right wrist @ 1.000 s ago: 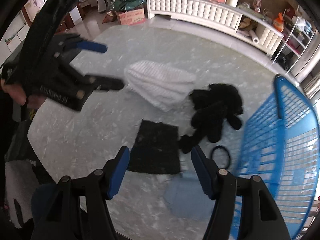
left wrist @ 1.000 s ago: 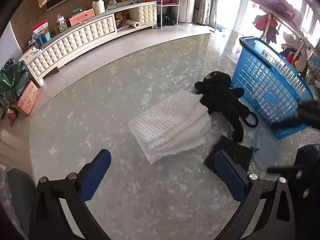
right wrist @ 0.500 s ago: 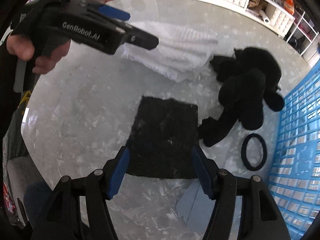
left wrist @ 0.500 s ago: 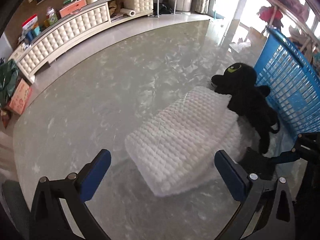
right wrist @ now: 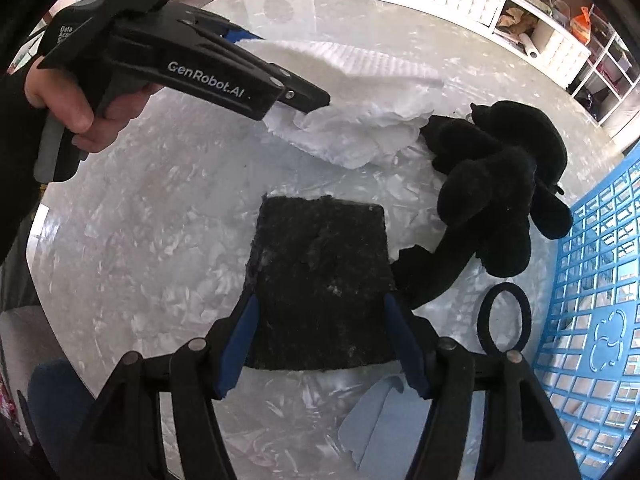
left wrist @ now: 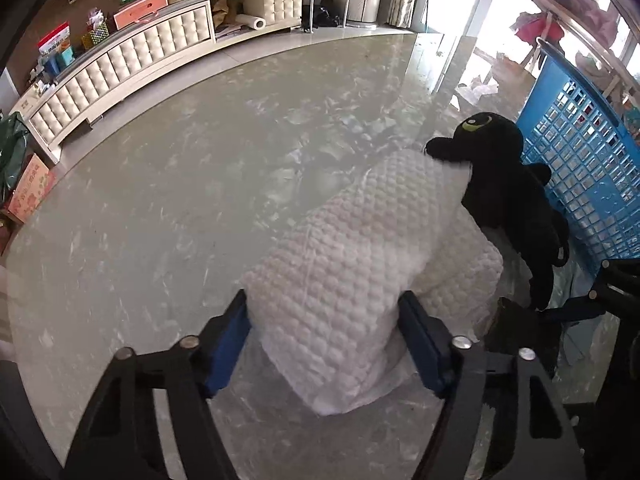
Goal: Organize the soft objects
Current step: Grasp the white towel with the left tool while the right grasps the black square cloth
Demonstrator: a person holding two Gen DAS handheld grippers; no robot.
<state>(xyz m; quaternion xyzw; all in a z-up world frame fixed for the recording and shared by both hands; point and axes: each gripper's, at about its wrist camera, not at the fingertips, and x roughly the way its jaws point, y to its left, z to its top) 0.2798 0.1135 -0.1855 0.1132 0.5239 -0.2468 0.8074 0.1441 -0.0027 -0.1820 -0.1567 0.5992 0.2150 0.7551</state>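
Note:
A folded white quilted blanket [left wrist: 360,248] lies on the round marble-look table [left wrist: 160,200]. My left gripper [left wrist: 324,340] points down over the blanket's near end. Its jaws are closing, and both blue pads [left wrist: 232,336] press into the bunched fabric. In the right wrist view, a hand holds that gripper [right wrist: 284,72] over the blanket [right wrist: 360,120]. My right gripper [right wrist: 324,336] stands open astride a flat black cloth [right wrist: 320,272], a pad at each side edge. A black plush toy [left wrist: 500,184] rests against the blanket's far end.
A blue plastic basket [right wrist: 592,320] stands at the right, beside the plush toy [right wrist: 500,184]. A black hair ring [right wrist: 504,320] and a pale blue cloth [right wrist: 380,416] lie near it. Beyond the table is a long white cabinet [left wrist: 140,52].
The left gripper came down over the white blanket, and its jaws went from wide open to closed in on the fabric. The right gripper sank over the black cloth at the same width.

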